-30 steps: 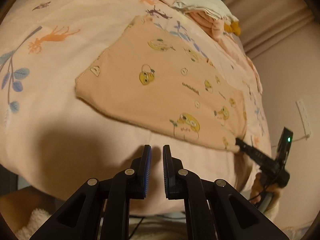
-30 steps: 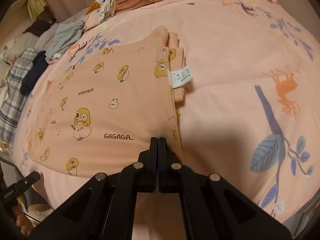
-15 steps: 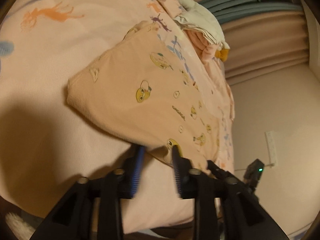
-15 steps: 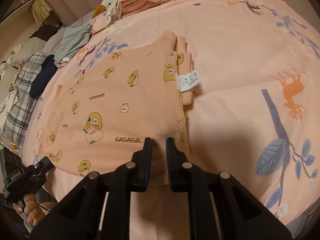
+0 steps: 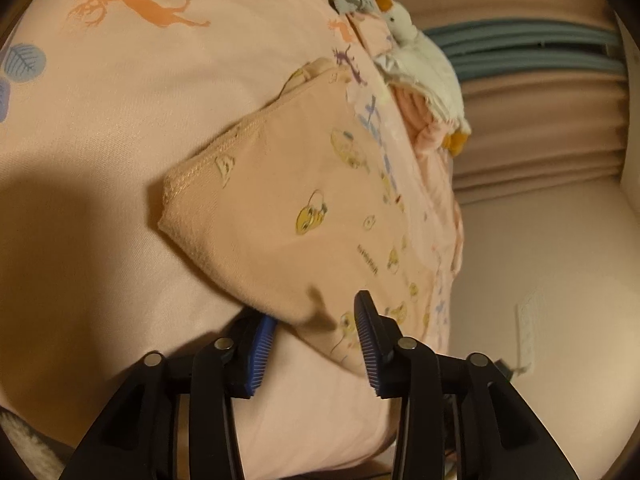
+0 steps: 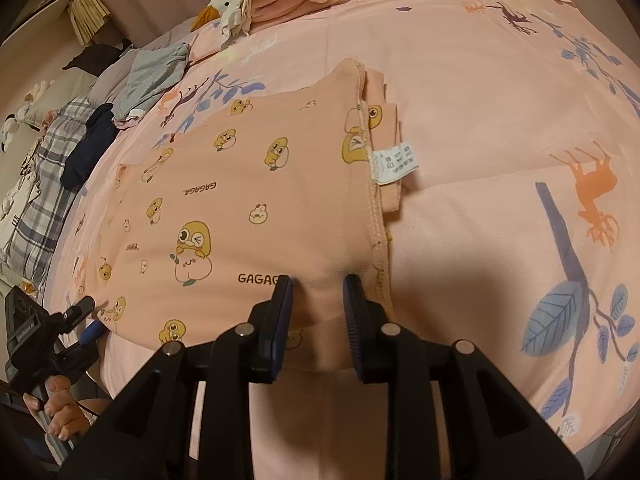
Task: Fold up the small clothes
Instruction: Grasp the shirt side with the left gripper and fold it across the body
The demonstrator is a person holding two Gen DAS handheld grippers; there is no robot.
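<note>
Lying flat on the pink bedspread [image 6: 500, 92] is the folded peach garment [image 6: 248, 200], its care label [image 6: 394, 162] at the right edge. Both grippers sit at the garment's near hem. The right gripper [image 6: 316, 300] is opening, a fabric ridge between its parted jaws. The left gripper [image 5: 316, 324] is opening too, straddling the hem, pads apart. No containers show; the goose toy [image 6: 224, 4] lies beyond the garment.

My left gripper [image 5: 316, 320] is tilted and its jaws are opening, not pressing anything. My right gripper [image 6: 318, 300] points steeply down, jaws opening too. My left hand [image 6: 60, 408] grips its handle.
</note>
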